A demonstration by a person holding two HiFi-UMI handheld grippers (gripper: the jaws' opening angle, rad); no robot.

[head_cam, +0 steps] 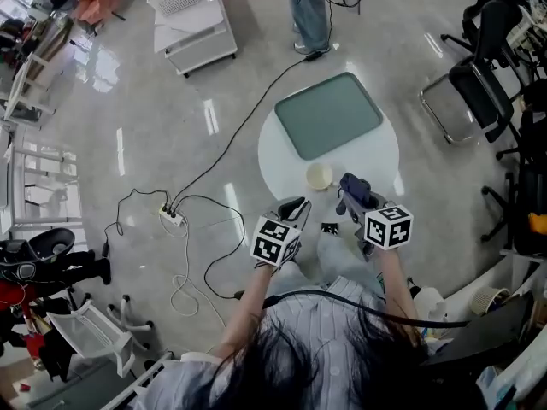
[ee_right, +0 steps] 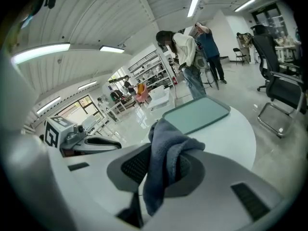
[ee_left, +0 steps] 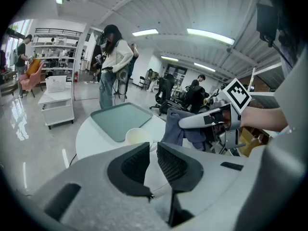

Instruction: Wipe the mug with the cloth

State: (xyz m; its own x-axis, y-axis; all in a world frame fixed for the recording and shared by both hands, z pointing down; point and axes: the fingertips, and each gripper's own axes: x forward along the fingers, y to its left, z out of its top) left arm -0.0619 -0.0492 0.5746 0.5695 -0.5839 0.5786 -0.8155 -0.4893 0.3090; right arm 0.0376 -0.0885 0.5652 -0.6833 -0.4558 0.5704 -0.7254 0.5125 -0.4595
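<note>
Open lab: office chairs [head_cam: 475,92], storage shelves [ee_left: 57,57], floor power strip [head_cam: 171,218]

Mug [ee_left: 136,135] partly behind left claw [ee_left: 153,150], standing person [head_cam: 308,11] cut off above

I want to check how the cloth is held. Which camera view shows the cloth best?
The right gripper view: the grey-blue cloth fills the middle, pinched between the right gripper's jaws. The head view shows it small from above; the left gripper view shows it hanging from the side.
</note>
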